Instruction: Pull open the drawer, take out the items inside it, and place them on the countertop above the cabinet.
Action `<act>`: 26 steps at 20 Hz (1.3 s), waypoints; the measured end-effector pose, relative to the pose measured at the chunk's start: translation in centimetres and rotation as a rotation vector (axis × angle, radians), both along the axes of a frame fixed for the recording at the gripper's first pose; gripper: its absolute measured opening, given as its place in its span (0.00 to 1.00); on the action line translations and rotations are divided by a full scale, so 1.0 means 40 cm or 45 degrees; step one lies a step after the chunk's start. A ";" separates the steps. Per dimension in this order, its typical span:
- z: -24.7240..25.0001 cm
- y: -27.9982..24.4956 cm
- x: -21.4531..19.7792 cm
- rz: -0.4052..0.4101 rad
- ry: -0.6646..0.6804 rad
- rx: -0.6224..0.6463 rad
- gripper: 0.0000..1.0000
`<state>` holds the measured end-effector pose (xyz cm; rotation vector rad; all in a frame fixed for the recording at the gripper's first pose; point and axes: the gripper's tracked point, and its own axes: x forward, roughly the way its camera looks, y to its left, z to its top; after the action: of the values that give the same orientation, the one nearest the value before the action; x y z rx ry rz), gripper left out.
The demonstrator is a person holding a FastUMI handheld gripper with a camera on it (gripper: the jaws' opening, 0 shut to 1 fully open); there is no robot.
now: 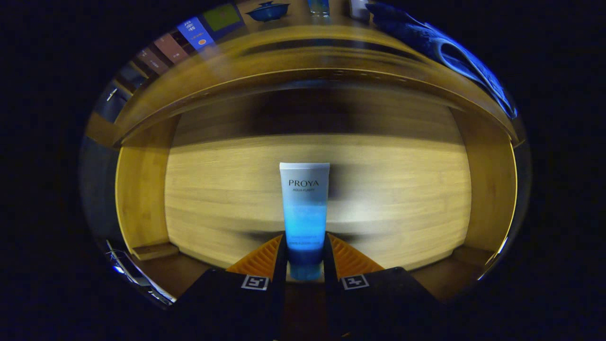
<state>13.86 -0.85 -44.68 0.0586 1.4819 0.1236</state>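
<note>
Between the two fingers of the gripper (305, 258) a cosmetic tube (304, 208) stands pinched near its darker lower end, both fingers pressing on its sides; its pale crimped end points to twelve o'clock, away from the camera. Under and beyond the tube lies the wooden floor of the open drawer (402, 199), with side walls at nine and three o'clock; at twelve o'clock the cabinet's front edge arches over it, and above that sits the countertop (293, 35), where a blue lidded bowl (267, 10) rests at about eleven and a blue cloth (445, 45) at one. Judged from this, the step in hand is lifting the tube out; it would go best raised straight up with the pinch kept firm, clearing the overhanging edge before going forward. Open room on the countertop looks likeliest between bowl and cloth; the surroundings are blurred, so finer detail is uncertain.
</note>
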 end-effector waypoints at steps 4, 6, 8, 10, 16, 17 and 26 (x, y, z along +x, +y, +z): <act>0.072 0.002 0.022 0.023 -0.061 0.071 0.41; 0.099 0.002 0.025 0.025 -0.088 0.105 0.41; 0.147 0.010 0.024 0.037 -0.106 0.135 0.41; 0.222 0.023 0.035 0.016 -0.136 0.192 0.41; 0.308 0.012 0.242 -0.038 -0.228 0.152 0.41; 0.294 0.005 0.284 -0.049 -0.239 0.122 0.41; 0.150 -0.014 0.469 -0.112 -0.176 -0.039 0.41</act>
<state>32.63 -1.43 -38.70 0.0887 1.3407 0.0334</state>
